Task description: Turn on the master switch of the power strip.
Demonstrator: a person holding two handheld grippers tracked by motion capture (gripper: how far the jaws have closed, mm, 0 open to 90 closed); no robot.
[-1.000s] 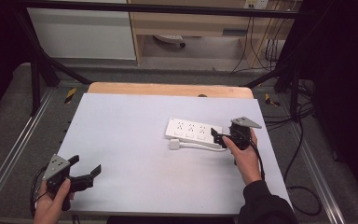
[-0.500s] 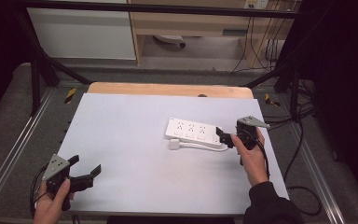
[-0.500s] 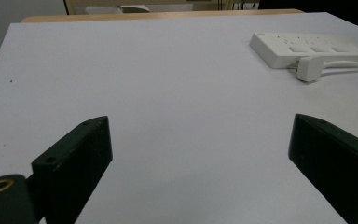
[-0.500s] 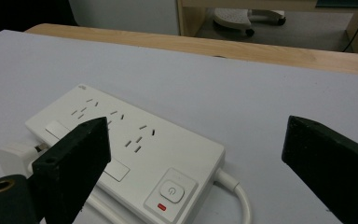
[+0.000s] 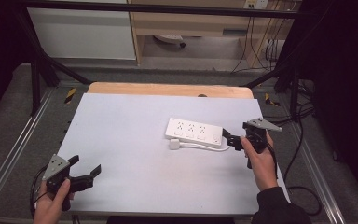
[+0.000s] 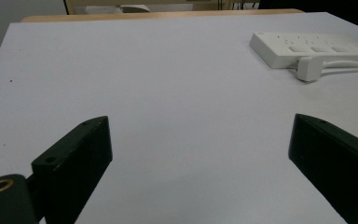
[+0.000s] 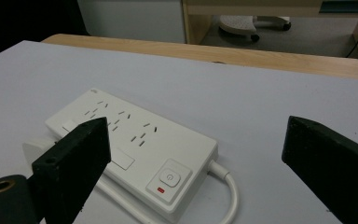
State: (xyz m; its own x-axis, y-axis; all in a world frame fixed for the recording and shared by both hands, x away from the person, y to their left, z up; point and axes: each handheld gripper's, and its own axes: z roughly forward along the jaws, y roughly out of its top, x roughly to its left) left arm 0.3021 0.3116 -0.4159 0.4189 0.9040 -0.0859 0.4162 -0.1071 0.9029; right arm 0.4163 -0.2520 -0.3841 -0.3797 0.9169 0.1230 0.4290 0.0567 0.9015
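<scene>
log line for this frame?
right gripper: open, beside power strip switch end | left gripper: open, idle near table corner | plug: unplugged

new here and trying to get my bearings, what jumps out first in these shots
A white power strip lies right of the middle of the pale table, its white plug beside it. The right gripper hovers open at the strip's switch end. The left gripper waits open at the near left corner.

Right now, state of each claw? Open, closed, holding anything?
Left claw: open, holding nothing, near the table's front left corner.
Right claw: open, holding nothing, at the power strip switch end.
</scene>
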